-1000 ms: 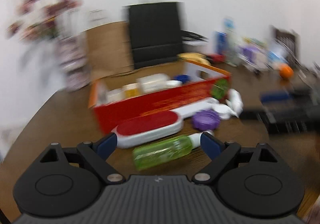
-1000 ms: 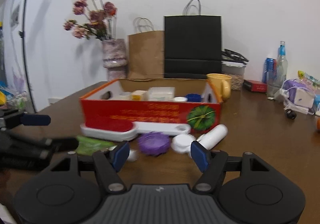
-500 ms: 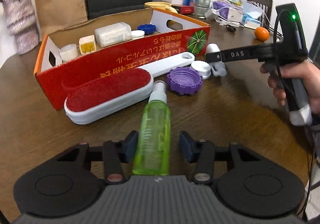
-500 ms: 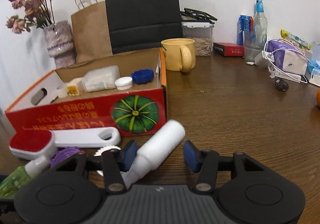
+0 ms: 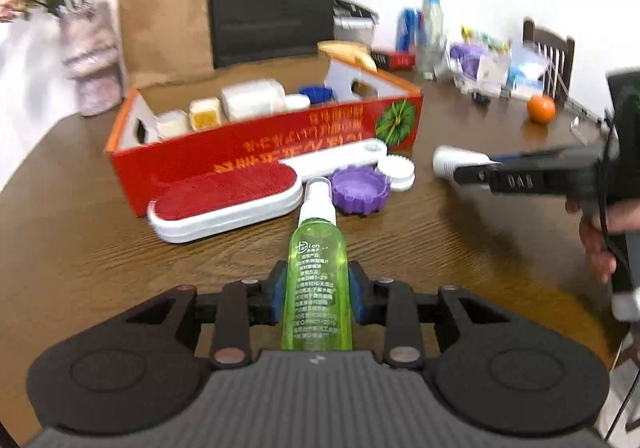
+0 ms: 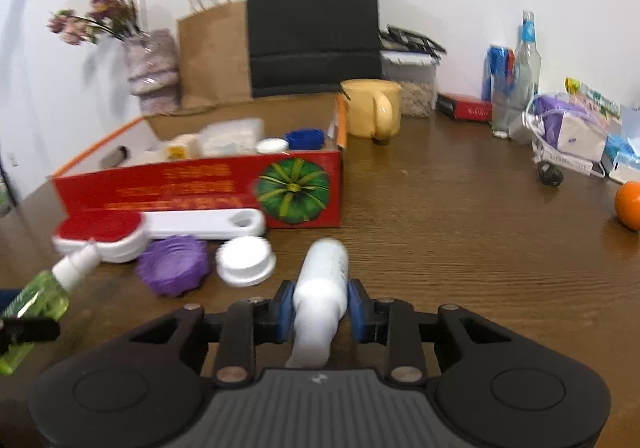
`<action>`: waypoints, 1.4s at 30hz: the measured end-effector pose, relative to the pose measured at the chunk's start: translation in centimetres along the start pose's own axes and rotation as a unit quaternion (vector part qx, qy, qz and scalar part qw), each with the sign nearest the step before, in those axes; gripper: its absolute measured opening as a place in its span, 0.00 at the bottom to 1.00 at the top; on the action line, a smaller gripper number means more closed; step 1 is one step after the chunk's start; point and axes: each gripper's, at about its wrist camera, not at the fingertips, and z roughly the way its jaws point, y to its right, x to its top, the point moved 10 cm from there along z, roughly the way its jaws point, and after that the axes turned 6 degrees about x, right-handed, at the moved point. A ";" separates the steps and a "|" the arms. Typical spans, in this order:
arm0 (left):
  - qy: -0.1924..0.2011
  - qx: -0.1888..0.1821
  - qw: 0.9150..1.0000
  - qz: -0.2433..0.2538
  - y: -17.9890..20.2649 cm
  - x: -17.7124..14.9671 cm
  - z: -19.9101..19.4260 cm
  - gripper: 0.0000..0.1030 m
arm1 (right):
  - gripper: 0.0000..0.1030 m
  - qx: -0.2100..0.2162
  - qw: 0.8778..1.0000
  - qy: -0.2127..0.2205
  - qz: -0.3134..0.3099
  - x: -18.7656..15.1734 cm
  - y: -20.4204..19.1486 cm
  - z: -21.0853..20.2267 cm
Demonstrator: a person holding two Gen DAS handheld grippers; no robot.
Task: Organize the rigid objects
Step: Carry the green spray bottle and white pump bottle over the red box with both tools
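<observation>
Green spray btl (image 5: 317,280) clamped in L gripper (image 5: 316,298) | white btl (image 6: 322,284) clamped in R gripper (image 6: 320,312) | both near red box (image 6: 200,188)

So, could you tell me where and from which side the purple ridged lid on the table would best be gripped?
Probably from above, across its ridged rim. The purple lid lies flat on the table, so only its top and low sides are exposed. The white cap sits close beside it, so place the fingers on the sides away from that cap.
</observation>
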 end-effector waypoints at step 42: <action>0.145 0.090 0.974 -0.149 -4.7 -0.1 -17.1 0.30 | 0.26 0.028 0.985 0.153 -0.070 -1.8 -9.7 -19.2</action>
